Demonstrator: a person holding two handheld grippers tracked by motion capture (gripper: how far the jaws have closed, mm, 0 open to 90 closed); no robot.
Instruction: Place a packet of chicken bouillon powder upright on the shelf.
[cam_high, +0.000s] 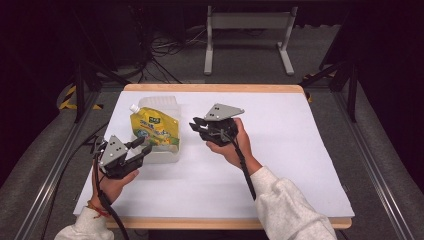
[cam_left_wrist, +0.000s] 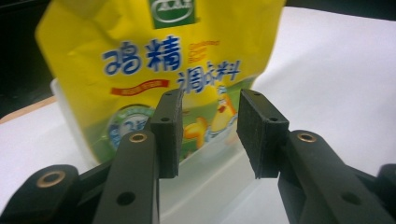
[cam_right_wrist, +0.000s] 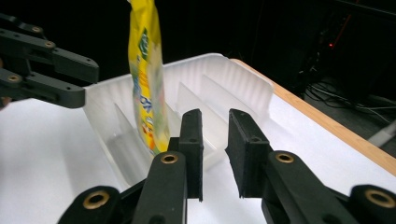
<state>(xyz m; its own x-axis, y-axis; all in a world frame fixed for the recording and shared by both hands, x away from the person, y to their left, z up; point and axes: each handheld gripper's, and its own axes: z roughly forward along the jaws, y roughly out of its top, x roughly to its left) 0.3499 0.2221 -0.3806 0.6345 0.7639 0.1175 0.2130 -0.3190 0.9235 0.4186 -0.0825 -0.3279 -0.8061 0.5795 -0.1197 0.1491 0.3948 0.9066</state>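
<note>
Two handheld grippers face one yellow spouted pouch from either side, neither touching it. Nearest, the left gripper (cam_high: 139, 149) has its fingers (cam_left_wrist: 169, 135) spread, empty, with the pouch (cam_high: 154, 129) just beyond their tips, printed face toward them. Farther in, the right gripper (cam_high: 198, 125) also has its fingers (cam_right_wrist: 192, 149) parted around nothing, aimed at the pouch's thin edge. The pouch stands upright in one slot of a clear ribbed tray (cam_right_wrist: 243, 86), whose dividers likely keep it from flopping. One tray sits on one white table (cam_high: 280, 130).
</note>
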